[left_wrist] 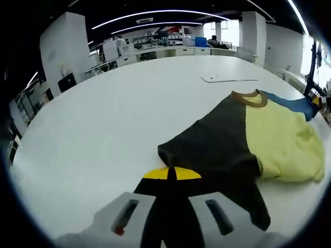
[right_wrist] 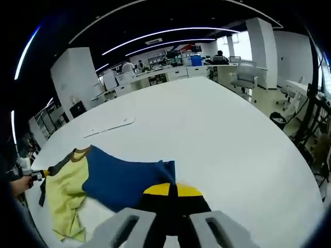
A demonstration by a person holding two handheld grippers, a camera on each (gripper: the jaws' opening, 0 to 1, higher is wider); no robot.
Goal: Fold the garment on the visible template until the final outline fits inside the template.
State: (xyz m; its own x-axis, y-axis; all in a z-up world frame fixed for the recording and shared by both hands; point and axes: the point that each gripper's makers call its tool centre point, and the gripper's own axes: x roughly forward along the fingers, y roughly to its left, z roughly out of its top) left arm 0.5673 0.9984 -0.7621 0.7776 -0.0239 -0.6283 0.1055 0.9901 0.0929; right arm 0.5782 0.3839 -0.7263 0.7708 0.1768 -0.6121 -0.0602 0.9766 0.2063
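On the white table [left_wrist: 103, 119], both tools clench the garment's [left_wrist: 243, 139] opposite edges.

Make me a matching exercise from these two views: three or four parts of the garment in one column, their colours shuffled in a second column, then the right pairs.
Things:
1. Collar
2. Sleeve held in the left gripper
3. Sleeve held in the right gripper
4. Middle panel of the shirt

Colours:
A. pale yellow
B. blue
C. brown
D. dark grey

Pairs: 1-C, 2-D, 3-B, 4-A
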